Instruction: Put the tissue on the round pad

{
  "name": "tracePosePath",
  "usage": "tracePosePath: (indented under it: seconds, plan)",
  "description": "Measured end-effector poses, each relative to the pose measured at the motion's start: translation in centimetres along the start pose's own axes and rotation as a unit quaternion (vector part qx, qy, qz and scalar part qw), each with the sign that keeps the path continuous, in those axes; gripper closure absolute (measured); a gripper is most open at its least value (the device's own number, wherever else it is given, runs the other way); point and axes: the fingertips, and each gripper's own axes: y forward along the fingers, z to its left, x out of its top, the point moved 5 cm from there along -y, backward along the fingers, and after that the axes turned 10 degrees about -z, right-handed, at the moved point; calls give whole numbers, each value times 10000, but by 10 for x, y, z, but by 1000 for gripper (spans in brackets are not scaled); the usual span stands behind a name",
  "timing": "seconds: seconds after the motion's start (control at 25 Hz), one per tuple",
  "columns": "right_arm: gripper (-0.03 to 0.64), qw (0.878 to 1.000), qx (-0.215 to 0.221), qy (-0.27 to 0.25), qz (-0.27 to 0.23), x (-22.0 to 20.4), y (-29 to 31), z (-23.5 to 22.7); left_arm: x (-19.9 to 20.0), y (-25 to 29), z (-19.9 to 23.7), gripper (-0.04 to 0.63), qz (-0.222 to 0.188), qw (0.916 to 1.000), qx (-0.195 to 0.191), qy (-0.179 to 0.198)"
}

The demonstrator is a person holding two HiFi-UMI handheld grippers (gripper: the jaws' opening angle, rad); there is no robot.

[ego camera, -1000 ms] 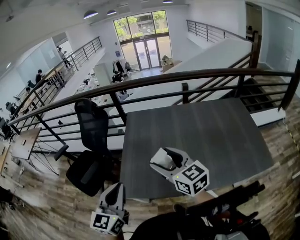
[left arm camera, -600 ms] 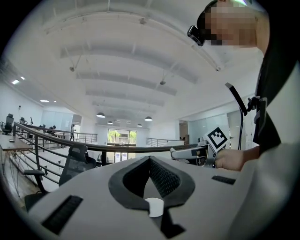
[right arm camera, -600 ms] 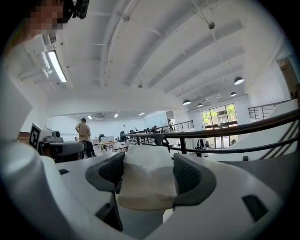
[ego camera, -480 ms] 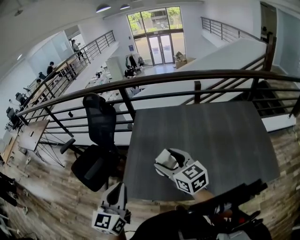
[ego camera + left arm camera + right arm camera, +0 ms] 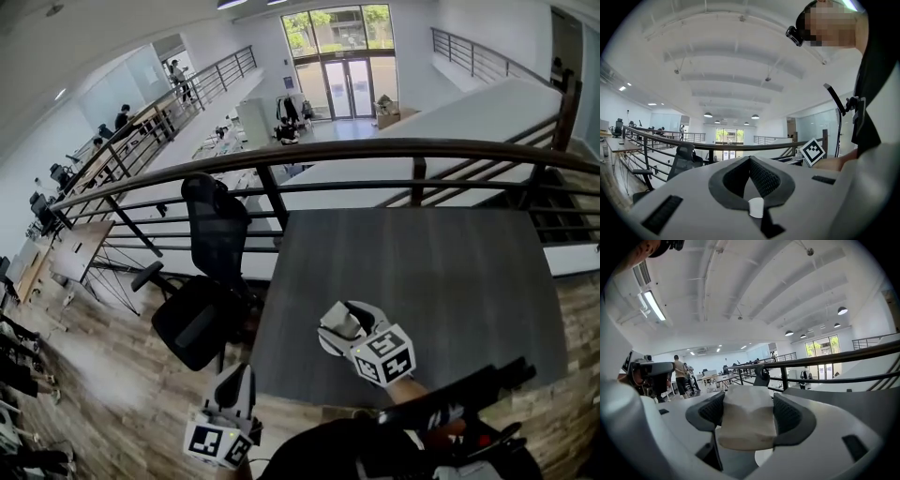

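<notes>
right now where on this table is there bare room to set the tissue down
The whole grey table shows bare: the back strip along the railing, the middle and the right side. The only busy spot is the front-left part, where the right tool holds the tissue over it. No round pad shows in any view.

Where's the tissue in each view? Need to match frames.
Head view: tissue low centre, held in the right claw.
Left gripper view: not in it.
Right gripper view: centre, clamped between the jaws.
Shared landmark: the dark railing, seen in all three views.
</notes>
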Motion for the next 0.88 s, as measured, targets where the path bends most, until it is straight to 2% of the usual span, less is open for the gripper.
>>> tracePosePath:
  seconds: [0.28, 0.52, 0.88]
  plan:
    - [287, 9997, 1, 9, 227, -32, 10, -24, 1, 10, -5, 591, 66, 9998, 161, -30]
    - [287, 9983, -34, 151, 569, -60, -1, -46, 11, 10, -28, 591, 276, 9990, 341, 23]
    - [287, 9915, -157, 225, 1275, -132, 11, -75, 9, 11, -37, 591, 469, 9970, 620, 37]
